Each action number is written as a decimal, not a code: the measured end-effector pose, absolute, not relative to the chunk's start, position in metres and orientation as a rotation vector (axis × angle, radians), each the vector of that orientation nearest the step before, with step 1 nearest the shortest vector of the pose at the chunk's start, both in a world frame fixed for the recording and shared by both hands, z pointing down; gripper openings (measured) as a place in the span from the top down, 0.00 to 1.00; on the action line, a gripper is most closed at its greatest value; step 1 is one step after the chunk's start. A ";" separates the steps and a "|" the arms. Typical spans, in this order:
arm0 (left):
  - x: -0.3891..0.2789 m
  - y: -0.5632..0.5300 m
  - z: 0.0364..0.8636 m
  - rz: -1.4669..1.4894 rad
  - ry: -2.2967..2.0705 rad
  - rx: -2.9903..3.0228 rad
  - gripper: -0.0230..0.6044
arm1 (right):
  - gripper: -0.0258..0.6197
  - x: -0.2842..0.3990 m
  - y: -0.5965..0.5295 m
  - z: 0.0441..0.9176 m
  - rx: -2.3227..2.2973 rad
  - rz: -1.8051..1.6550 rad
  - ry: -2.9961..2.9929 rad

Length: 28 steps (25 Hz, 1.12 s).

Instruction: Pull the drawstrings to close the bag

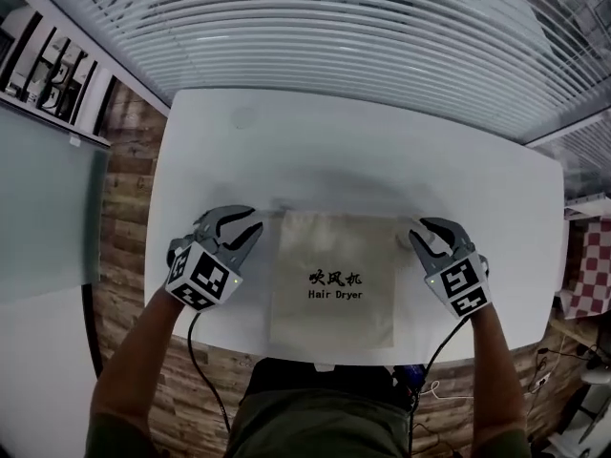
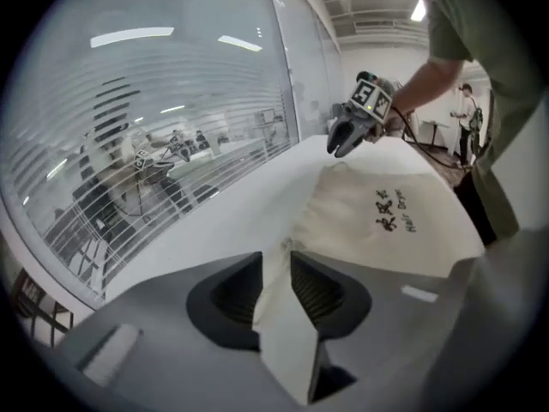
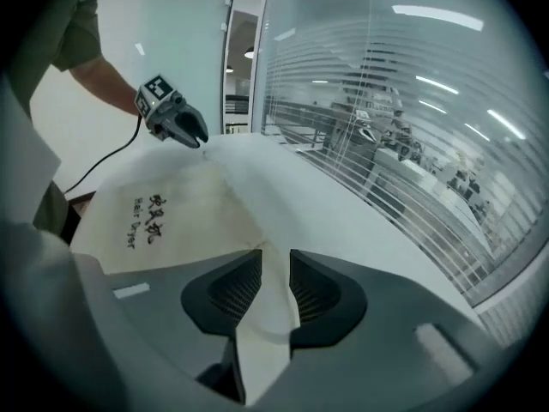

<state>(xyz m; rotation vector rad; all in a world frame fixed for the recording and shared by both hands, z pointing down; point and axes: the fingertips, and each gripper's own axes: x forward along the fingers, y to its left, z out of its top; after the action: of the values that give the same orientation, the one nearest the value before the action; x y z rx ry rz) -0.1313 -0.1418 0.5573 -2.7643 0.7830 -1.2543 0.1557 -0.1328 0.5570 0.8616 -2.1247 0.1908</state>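
A cream drawstring bag (image 1: 332, 280) printed "Hair Dryer" lies flat on the white table (image 1: 363, 151), its mouth toward the far side. My left gripper (image 1: 255, 219) sits at the bag's far left corner, jaws apart. In the left gripper view the left gripper (image 2: 276, 269) has a strip of the bag's cloth (image 2: 283, 316) running through the gap. My right gripper (image 1: 416, 231) sits at the far right corner. In the right gripper view the right gripper (image 3: 275, 269) stands open, cloth lying loose between the pads. The drawstrings themselves I cannot make out.
The table's near edge (image 1: 315, 349) runs just below the bag, against the person's body. A glass wall with blinds (image 1: 334, 27) stands beyond the far edge. Wood flooring (image 1: 124, 189) shows at the left, and a cable (image 1: 205, 370) hangs from the left gripper.
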 end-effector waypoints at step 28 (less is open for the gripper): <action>-0.127 -0.151 0.563 -1.408 0.596 -2.414 0.95 | 0.93 0.171 -0.144 0.557 0.788 0.196 -2.181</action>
<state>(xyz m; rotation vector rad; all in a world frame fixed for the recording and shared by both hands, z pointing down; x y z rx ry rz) -0.1272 -0.1510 0.5625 -2.4137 0.5960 -1.4084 0.1709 -0.1438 0.5565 0.7881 -2.1810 0.1956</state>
